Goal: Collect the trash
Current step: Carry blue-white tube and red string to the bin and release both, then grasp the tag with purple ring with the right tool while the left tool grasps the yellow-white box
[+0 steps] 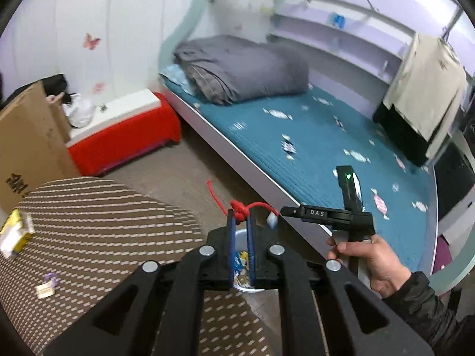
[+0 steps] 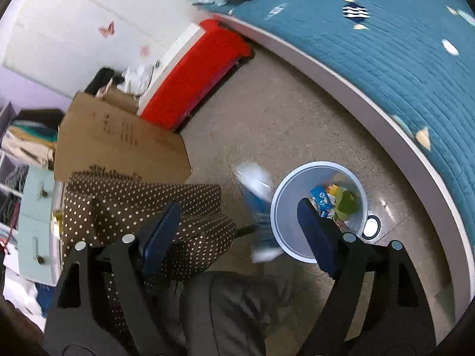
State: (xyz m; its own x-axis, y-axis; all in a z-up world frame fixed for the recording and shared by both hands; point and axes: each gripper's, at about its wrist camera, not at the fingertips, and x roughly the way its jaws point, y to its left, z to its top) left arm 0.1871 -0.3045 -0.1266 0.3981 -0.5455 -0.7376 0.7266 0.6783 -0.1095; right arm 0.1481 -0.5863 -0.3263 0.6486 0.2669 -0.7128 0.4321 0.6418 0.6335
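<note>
While the left wrist view looks across the room, the left hand-held gripper (image 1: 241, 221) stands nearly shut, its blue pads pinching the knot of a red cord (image 1: 239, 209) whose loose end trails toward the floor and whose other end carries a small white tag. Between those pads only a sliver of the trash bin (image 1: 242, 234) shows, with wrappers inside. That same view catches the person's right hand (image 1: 375, 262) on the handle of the other tool, beside the blue-covered bed (image 1: 311, 136), and scraps of trash lying on a striped cushion (image 1: 89, 216) (a yellow packet near its left edge, a small purple-and-white scrap nearer). From the right wrist view the bin (image 2: 319, 210) is seen whole: pale, round, standing on the floor just beside the bed frame, holding blue, yellow and green wrappers. Its own right hand-held gripper (image 2: 237, 225) stands wide open, nothing between the pads, and a blurred white-and-blue wrapper (image 2: 258, 204) shows just left of the bin's rim.
</note>
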